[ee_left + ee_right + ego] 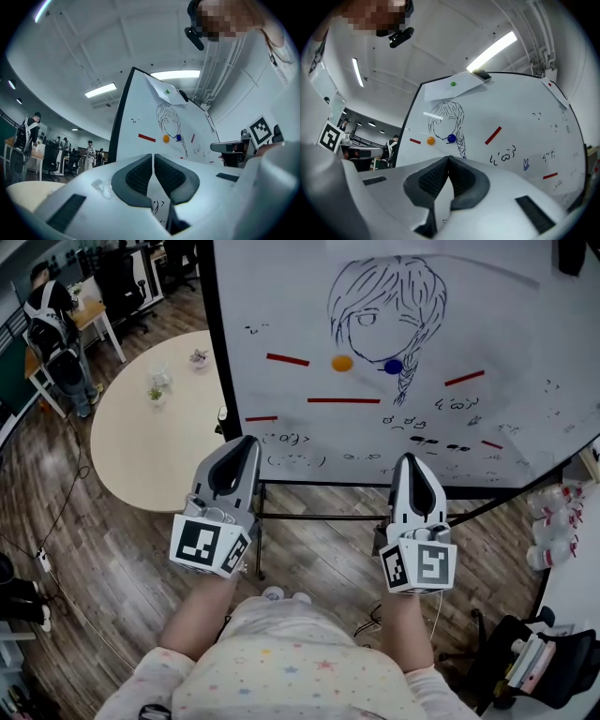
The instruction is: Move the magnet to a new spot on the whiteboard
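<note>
The orange round magnet (342, 363) sits on the whiteboard (525, 324), just under the chin of the sketched head (403, 282). A blue round magnet (393, 366) is near it on the right, at the top of the drawn braid. A short red bar magnet (287, 359) lies to the orange one's left, and a longer red bar (343, 400) runs below it.

My left tool (247, 441) has its jaws pressed together with nothing between them. My right tool (410, 458) is the same, its pads meeting at the tips and empty. I hold both side by side, pointing toward the lower part of the board, well apart from the magnets.

Beyond the board's left edge a pale round surface (141, 446) carries a small plant (157, 390), over the wooden floor (94, 549).
</note>
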`<state>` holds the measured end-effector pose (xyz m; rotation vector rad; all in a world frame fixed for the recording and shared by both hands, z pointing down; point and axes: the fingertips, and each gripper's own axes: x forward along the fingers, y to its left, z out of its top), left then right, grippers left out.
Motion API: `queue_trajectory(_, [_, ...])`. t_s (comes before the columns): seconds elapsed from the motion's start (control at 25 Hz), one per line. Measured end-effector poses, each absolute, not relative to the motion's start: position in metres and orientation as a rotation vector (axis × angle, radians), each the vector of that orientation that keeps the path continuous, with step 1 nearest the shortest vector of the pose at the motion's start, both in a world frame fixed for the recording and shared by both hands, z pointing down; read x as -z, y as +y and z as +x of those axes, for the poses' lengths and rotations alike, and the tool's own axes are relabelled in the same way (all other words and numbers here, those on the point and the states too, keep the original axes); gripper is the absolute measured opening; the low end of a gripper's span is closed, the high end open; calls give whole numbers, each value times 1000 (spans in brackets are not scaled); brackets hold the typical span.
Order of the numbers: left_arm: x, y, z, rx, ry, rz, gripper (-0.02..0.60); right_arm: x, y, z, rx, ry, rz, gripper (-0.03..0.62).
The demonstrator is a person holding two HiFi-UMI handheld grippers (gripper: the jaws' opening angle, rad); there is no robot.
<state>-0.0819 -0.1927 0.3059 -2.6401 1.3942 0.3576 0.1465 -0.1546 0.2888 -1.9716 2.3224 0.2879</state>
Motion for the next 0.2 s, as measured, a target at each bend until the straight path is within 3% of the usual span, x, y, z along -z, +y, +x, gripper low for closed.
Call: queue_trajectory(0.2, [-304,-188,-81,-368,1396,-2638,25,-286,-149,148,-295,2318,-1969,0])
